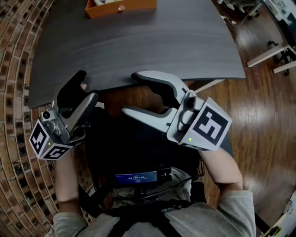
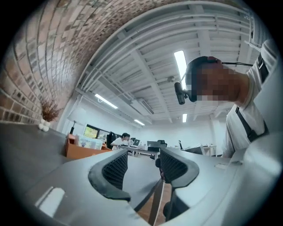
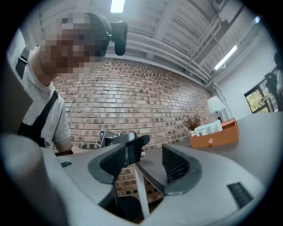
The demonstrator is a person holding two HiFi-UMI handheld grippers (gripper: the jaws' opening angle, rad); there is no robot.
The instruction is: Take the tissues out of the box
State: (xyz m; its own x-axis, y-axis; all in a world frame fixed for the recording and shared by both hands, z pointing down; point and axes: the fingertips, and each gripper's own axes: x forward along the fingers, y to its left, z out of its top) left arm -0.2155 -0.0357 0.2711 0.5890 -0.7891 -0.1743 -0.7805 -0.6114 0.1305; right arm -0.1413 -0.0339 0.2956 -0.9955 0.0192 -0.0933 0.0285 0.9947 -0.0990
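At 10 o'clock in the head view a brick wall [image 1: 18,55] is seen close along the left edge of the surface [image 1: 138,46], so little room is left on that side. The left claw [image 2: 141,165] is held at 9 o'clock, off the near edge, its jaws apart with nothing between them. The right claw [image 1: 129,92] is held near the centre, across the near edge, its jaws wide apart and empty.

The box [image 1: 134,7] is set at 12 o'clock by the far edge with the tissues [image 3: 208,129] inside it. It is well apart from both claws, with bare dark surface between. Only in the left gripper view are an open office and a seated person [image 2: 125,139] shown beyond the box. Only in the right gripper view is a lamp [image 3: 215,106] shown behind it. Open wood floor [image 1: 259,111] is seen at 3 o'clock.
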